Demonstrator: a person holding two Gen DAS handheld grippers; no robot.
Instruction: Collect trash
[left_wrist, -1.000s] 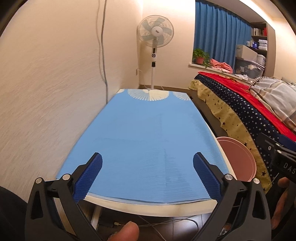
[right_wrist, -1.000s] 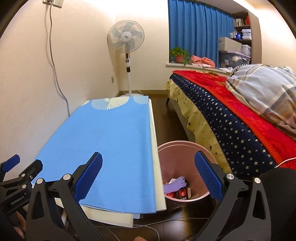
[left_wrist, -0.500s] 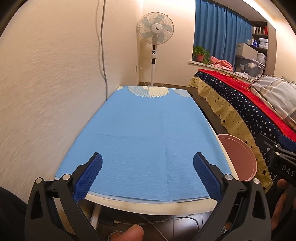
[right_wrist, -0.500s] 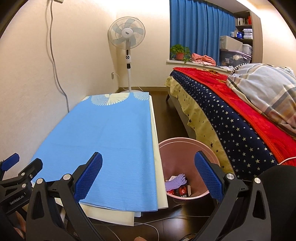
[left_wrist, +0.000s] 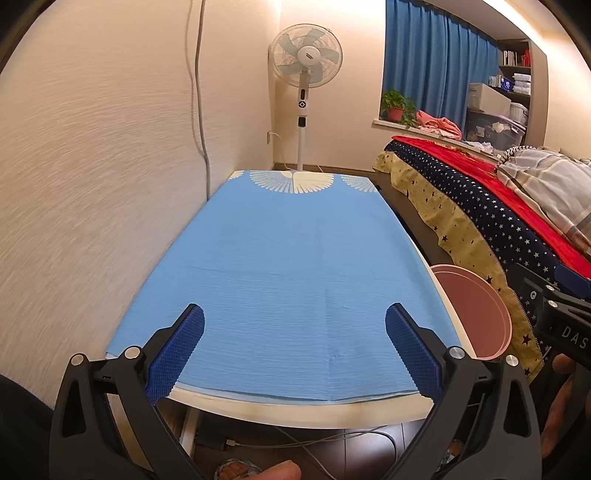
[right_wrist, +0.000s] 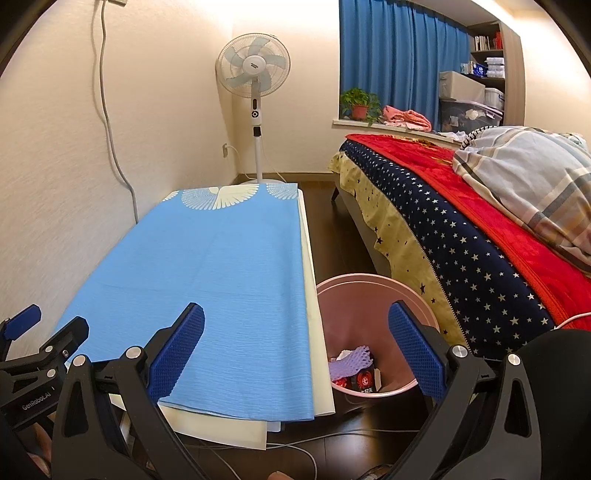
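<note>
Both grippers wide apart, holding nothing: left gripper (left_wrist: 293, 350), right gripper (right_wrist: 295, 350). Trash (right_wrist: 352, 367) lies in pink bin (right_wrist: 373, 280) beside table's (right_wrist: 310, 258) right edge. Table shows no trash. Risk: right gripper bumps bin, tips it.

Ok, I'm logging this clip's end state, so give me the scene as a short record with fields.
left gripper: open, holding nothing, above the near table end
right gripper: open, holding nothing
table: under a blue cloth; no trash visible on it
pink bin: on the floor between table and bed
bin contents: purple foam netting, red-and-black packets, something white
</note>
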